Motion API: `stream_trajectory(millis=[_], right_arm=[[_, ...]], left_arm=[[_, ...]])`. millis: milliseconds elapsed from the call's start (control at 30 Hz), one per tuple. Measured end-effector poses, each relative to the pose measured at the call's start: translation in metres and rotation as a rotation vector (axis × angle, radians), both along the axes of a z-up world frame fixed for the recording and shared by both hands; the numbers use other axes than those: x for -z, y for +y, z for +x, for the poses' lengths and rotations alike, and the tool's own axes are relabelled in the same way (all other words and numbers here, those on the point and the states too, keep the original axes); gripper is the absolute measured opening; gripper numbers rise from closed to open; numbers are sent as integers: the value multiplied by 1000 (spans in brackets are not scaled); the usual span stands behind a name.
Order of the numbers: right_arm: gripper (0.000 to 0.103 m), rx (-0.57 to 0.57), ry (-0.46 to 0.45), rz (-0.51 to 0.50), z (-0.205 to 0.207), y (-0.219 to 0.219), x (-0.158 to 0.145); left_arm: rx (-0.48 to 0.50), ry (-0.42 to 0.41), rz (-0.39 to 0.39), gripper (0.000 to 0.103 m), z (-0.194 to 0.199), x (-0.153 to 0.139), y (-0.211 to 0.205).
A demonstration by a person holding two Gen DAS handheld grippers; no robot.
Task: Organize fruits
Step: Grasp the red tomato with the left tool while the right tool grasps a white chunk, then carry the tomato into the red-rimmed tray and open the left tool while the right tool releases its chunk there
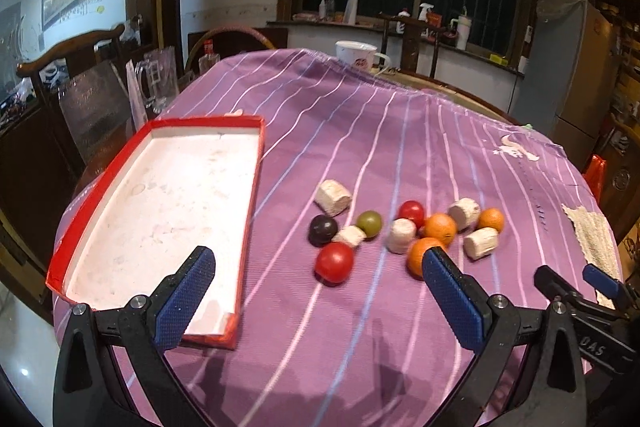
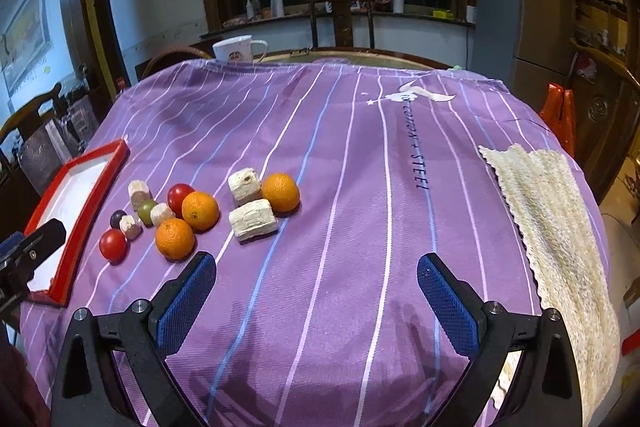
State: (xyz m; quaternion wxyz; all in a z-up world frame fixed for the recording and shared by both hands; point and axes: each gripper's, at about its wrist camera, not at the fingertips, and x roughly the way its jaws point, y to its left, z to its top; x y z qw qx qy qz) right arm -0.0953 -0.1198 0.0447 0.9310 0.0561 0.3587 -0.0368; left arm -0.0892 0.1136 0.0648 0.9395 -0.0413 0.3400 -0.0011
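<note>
A red-rimmed white tray [image 1: 256,163] lies empty on the purple striped cloth at the left, its corner [image 2: 116,155] also showing in the right wrist view. Right of it sits a cluster of fruit: a near red tomato [image 1: 334,262], a dark plum [image 1: 322,230], a green fruit [image 1: 369,223], a far red tomato [image 1: 412,211], three oranges [image 1: 440,228], and several pale cut chunks [image 1: 333,197]. My left gripper [image 1: 318,265] hangs open just short of the near tomato. My right gripper [image 2: 316,269] is open over bare cloth, right of the oranges [image 2: 174,238].
A knitted cream mat [image 2: 560,227] lies along the table's right edge. A white mug [image 1: 357,54] stands at the far edge, glass jugs [image 1: 158,77] beyond the tray. Chairs ring the table. My right gripper [image 1: 576,281] shows at the left view's right side.
</note>
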Motion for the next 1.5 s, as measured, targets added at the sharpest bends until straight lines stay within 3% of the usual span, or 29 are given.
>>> stream_trajectory(millis=[267, 400, 533, 700, 867, 1000, 1067, 1233, 1300, 1500], right_arm=[[102, -142, 84, 12, 29, 12, 9], [95, -196, 119, 5, 45, 21, 16], [89, -224, 134, -3, 57, 27, 19], [88, -214, 145, 3, 70, 26, 24], [87, -209, 169, 16, 81, 24, 34], [86, -216, 171, 12, 87, 27, 37], [81, -221, 168, 6, 89, 29, 38], [48, -232, 156, 5, 89, 30, 38], [41, -245, 154, 34, 89, 31, 37], [41, -253, 150, 81, 79, 28, 34]], left_arm=[[88, 37, -8, 102, 15, 13, 2], [159, 53, -31, 87, 22, 16, -3], [202, 86, -45, 80, 33, 22, -6], [258, 148, -62, 56, 52, 31, -15], [233, 185, 11, 53, 62, 40, -19], [218, 208, 26, 52, 65, 46, -12], [218, 244, 6, 45, 71, 53, -8], [198, 233, 14, 34, 71, 57, -3], [192, 228, 2, 29, 70, 56, 0], [179, 204, -26, 29, 58, 50, 5]])
